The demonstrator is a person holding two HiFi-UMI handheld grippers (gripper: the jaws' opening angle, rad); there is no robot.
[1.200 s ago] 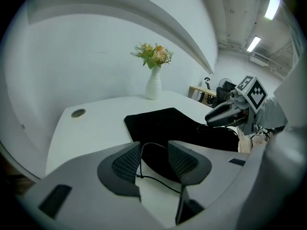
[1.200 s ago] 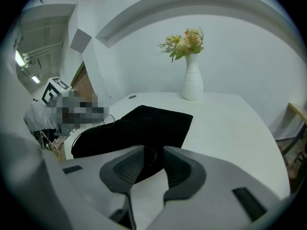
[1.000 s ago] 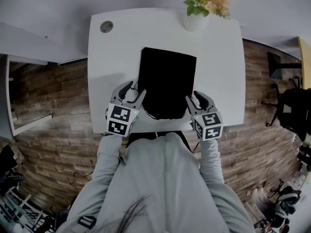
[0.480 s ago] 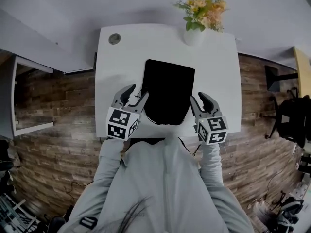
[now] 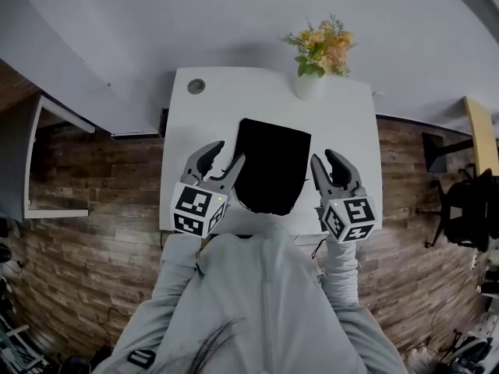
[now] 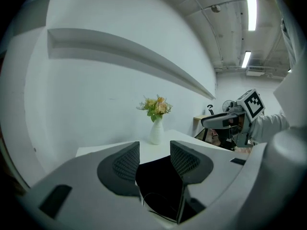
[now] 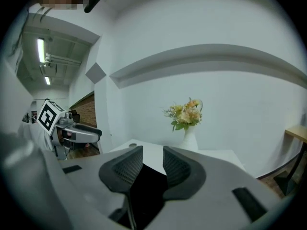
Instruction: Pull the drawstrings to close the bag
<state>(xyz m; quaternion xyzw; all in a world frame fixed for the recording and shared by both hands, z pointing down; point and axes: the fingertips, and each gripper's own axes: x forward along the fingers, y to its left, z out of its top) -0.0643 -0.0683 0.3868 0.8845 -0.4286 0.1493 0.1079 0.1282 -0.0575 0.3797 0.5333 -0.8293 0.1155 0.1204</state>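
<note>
No word, number or brand mark could be read in any view. The only printed signs were black-and-white square markers on the cubes of the left gripper (image 5: 228, 153) and the right gripper (image 5: 325, 157). They bore block patterns, not letters.

A white table (image 5: 203, 123) stands against a white wall (image 5: 234, 14) on a wood-plank floor (image 5: 93, 224). At the table's far edge, right of centre, a white vase (image 5: 309, 86) stands upright and holds yellow and orange flowers (image 5: 321, 45). A round grey cap (image 5: 196, 86) sits near the far left corner. A black chair (image 5: 472, 205) stands well apart to the right. A long ledge (image 6: 134, 56) runs along the wall. Tube lights (image 6: 250, 4) glow on the ceiling.
</note>
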